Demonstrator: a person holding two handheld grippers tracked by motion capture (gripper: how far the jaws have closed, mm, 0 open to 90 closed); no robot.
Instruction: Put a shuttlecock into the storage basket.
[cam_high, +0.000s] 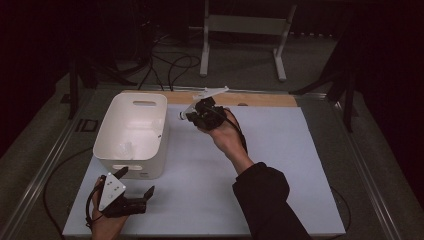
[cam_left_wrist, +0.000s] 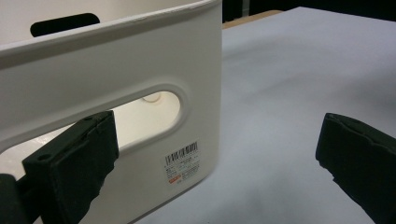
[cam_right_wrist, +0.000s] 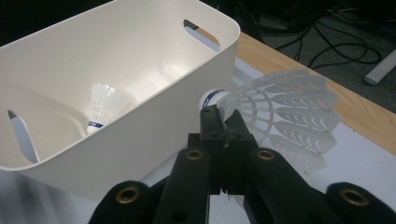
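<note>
The right gripper (cam_right_wrist: 224, 122) has its fingers (cam_right_wrist: 212, 140) clenched on a white plastic shuttlecock (cam_right_wrist: 280, 114), pinching it just behind the cork so that the skirt fans out to one side. It holds the shuttlecock in the air just beside the far right corner of the white plastic bin (cam_high: 150, 97), outside the rim. A second shuttlecock (cam_right_wrist: 100, 105) lies on the bin's floor. The left gripper (cam_high: 137, 185) rests low over the pale bench (cam_high: 280, 165) at the bin's near wall, fingers (cam_left_wrist: 74, 158) spread wide and released, one in front of the handle slot (cam_left_wrist: 144, 112).
</note>
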